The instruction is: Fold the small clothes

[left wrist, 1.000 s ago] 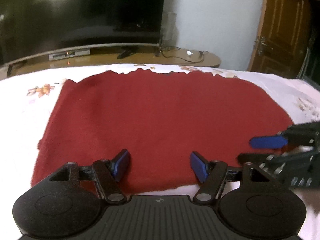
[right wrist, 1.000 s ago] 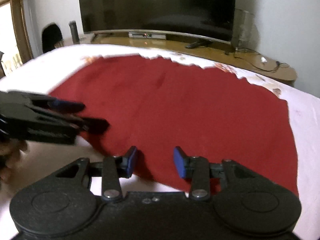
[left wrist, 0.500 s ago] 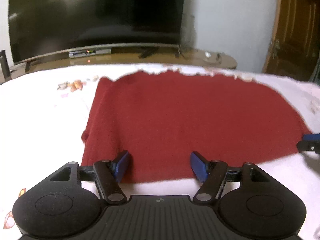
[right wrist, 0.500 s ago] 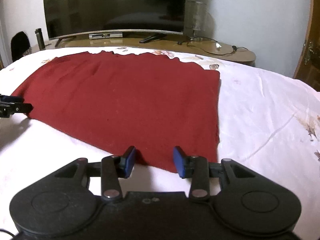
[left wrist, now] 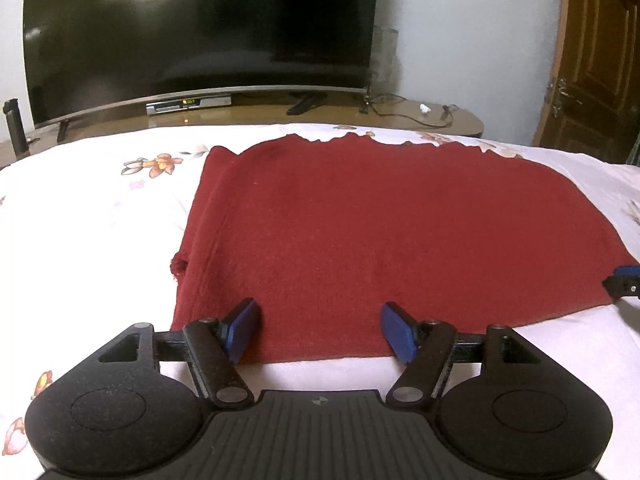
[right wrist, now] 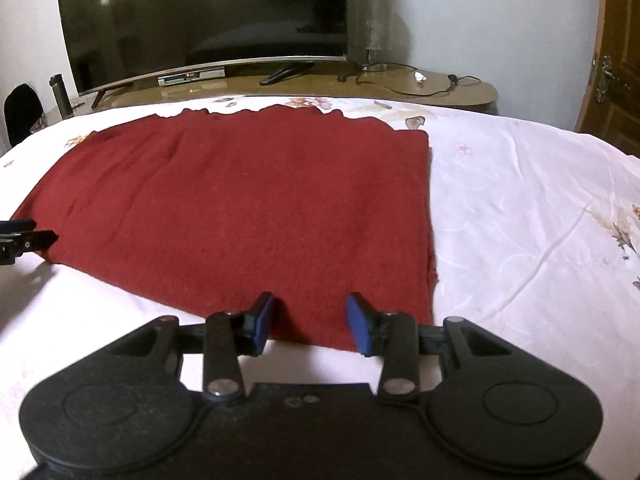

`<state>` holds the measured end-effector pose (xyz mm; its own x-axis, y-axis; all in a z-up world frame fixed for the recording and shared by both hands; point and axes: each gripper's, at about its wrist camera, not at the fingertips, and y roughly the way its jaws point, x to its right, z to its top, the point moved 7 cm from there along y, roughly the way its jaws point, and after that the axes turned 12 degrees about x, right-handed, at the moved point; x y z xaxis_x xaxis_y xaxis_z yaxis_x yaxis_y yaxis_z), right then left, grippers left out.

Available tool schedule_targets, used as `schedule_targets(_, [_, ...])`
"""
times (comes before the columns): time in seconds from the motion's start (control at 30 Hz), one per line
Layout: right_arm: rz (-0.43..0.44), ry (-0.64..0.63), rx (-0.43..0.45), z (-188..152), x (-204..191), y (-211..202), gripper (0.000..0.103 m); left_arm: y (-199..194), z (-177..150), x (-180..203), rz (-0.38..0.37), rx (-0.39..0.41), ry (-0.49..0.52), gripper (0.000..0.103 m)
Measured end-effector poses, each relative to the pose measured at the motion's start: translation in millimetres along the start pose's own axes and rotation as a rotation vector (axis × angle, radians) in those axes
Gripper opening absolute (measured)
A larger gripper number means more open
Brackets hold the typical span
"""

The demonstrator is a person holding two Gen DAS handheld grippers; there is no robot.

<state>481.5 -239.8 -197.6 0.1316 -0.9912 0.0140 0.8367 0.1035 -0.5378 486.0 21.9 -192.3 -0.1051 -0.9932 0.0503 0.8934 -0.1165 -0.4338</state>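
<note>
A dark red knitted garment (left wrist: 384, 236) lies flat on a white floral bedsheet (left wrist: 100, 248); it also shows in the right wrist view (right wrist: 248, 216). My left gripper (left wrist: 320, 330) is open and empty over the garment's near edge, close to its left corner. My right gripper (right wrist: 311, 322) is open and empty over the near edge, close to the right corner. The right gripper's tips show at the right edge of the left wrist view (left wrist: 624, 278). The left gripper's tips show at the left edge of the right wrist view (right wrist: 24, 236).
Beyond the bed's far edge stands a wooden TV stand (right wrist: 440, 88) with a large dark TV (left wrist: 200, 28), a set-top box, cables and a glass lamp (right wrist: 370, 28). A brown door (left wrist: 596, 60) is at the right. A dark bottle (left wrist: 14, 126) stands far left.
The two grippers have moved apart along the garment's near edge, the left one toward the left corner and the right one toward the right corner. Both stayed open. The garment has not moved.
</note>
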Motion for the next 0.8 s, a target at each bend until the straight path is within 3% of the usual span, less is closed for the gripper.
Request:
schedule_targets(0.37, [-0.012, -0.015, -0.004, -4, -1, -8, 0.041, -3, 2, 2, 0.011, -0.026, 0.003, 0.069])
schedule_targets(0.5, [-0.012, -0.01, -0.041, 5, -2, -10, 0.041, -24, 8, -2, 0.05, -0.047, -0.025, 0.069])
schedule_targets(0.57, [-0.003, 0.011, -0.004, 12, -3, -20, 0.043, -45, 7, -8, 0.041, -0.017, -0.102, 0.069])
schedule_targets(0.63, [0.017, 0.017, 0.024, 16, -7, -30, 0.043, -56, -4, -18, 0.025, -0.04, -0.202, 0.069])
schedule_targets(0.7, [0.035, 0.011, 0.037, 16, -13, -36, 0.043, -57, -20, -28, 0.025, -0.077, -0.287, 0.069])
schedule_targets(0.8, [0.06, 0.007, 0.039, 17, -24, -37, 0.043, -58, -26, -36, 0.008, -0.052, -0.377, 0.069])
